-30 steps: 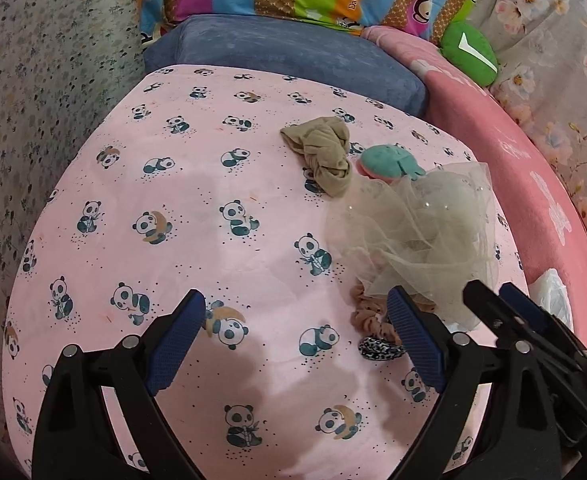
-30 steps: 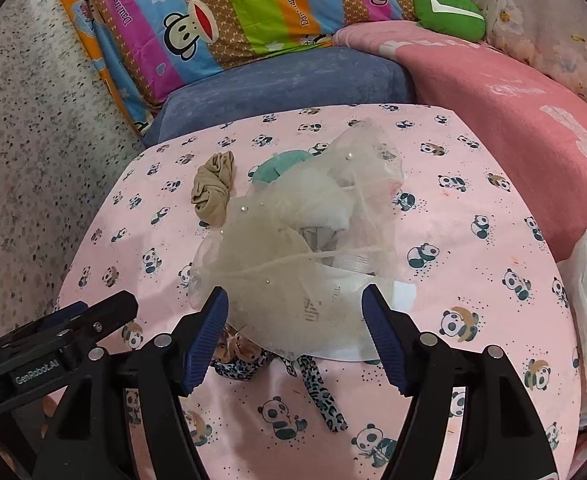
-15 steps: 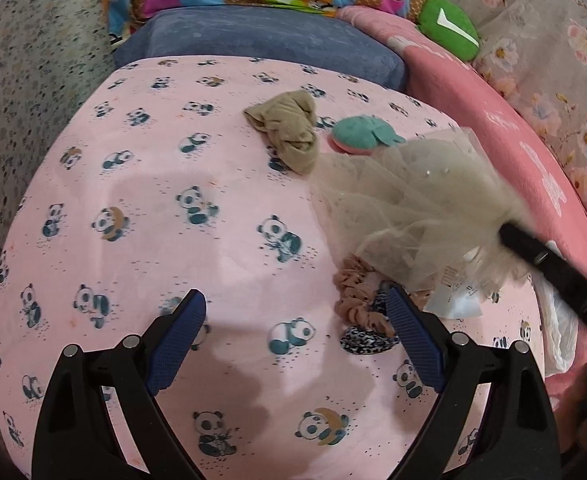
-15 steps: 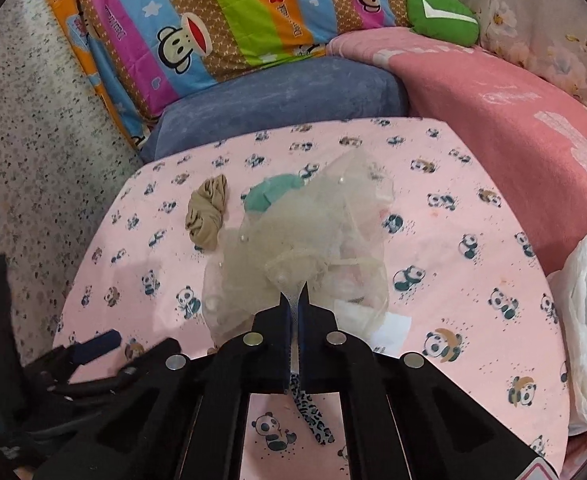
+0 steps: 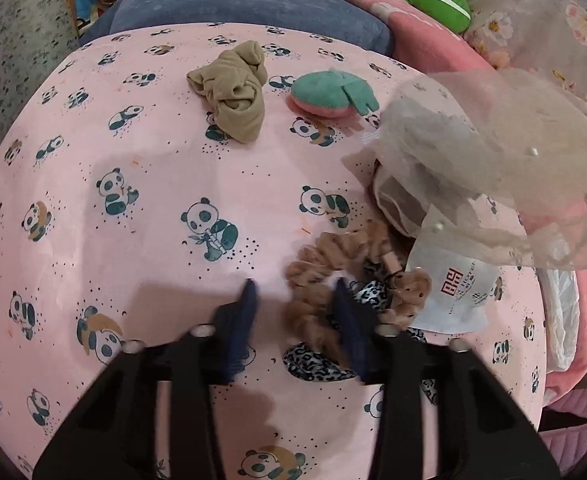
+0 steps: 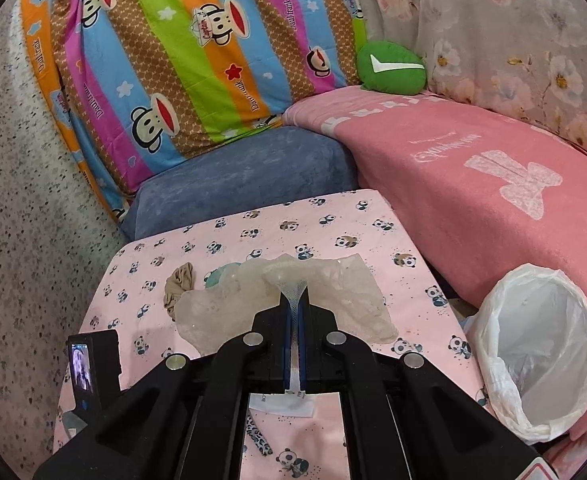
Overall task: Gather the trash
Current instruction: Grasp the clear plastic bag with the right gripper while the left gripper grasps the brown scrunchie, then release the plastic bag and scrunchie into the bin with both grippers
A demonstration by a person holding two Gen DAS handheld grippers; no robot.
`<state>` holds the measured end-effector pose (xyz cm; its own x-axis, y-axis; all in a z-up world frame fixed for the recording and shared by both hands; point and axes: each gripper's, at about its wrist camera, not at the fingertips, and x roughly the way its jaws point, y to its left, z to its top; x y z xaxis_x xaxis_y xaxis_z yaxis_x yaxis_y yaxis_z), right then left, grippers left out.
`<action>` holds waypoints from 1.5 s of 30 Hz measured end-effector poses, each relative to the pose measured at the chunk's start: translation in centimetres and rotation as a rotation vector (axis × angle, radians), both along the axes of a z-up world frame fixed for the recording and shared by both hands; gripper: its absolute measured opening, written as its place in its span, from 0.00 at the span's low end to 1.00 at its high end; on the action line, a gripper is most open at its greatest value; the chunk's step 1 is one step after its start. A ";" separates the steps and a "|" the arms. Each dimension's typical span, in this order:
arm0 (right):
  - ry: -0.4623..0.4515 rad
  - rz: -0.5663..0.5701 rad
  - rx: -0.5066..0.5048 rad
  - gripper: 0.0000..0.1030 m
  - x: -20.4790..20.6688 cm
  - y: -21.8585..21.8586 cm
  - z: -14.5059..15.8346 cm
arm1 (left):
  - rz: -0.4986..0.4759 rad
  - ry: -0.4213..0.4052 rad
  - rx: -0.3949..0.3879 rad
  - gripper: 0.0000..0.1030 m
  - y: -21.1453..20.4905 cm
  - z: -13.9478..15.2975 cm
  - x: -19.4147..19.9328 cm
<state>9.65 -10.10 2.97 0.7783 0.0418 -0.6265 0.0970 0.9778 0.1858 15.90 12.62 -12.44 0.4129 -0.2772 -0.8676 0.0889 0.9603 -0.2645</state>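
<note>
Left wrist view: the left tongs (image 5: pixel 293 300) point steeply down at the panda-print surface (image 5: pixel 153 184), their jaws closing around the near edge of a tan scrunchie (image 5: pixel 325 264); whether the pads already press on it cannot be told because of blur. A leopard-print band (image 5: pixel 313 364) lies under and just beside the scrunchie. A white printed packet (image 5: pixel 453 296) rests touching the scrunchie's right side. Farther back lie a knotted beige stocking (image 5: pixel 233 92) and a green-and-pink plush pad (image 5: pixel 329 94), near each other but apart.

Right wrist view: the right tongs (image 6: pixel 293 320) are pressed together on a pinched fold of the sheer mesh cloth (image 6: pixel 345 296), which hangs raised above the surface. To the right, beside the surface edge, stands the white bag-lined bin (image 6: pixel 541 344), mouth open. Behind are a blue cushion (image 6: pixel 245 176), a pink blanket (image 6: pixel 473 184), a striped monkey-print pillow (image 6: pixel 197 52) and a green plush (image 6: pixel 391 68)
</note>
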 end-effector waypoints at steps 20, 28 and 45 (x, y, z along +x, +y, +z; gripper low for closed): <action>-0.122 -0.191 -0.010 0.02 -6.1 -8.2 3.1 | -0.071 -0.230 -0.070 0.10 -5.0 11.8 -2.4; -0.160 -0.278 0.009 0.02 -8.9 -12.5 3.9 | -0.193 -0.268 -0.096 0.10 -11.5 14.4 -3.3; -0.127 -0.505 0.025 0.02 -13.1 -22.4 1.7 | -0.468 -0.242 -0.098 0.10 -26.6 13.7 -5.5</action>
<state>-3.41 -32.52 4.66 0.7751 -0.3450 -0.5294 0.5308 0.8100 0.2494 10.37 -13.96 1.21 0.4105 -0.5548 -0.7237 0.5717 0.7749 -0.2698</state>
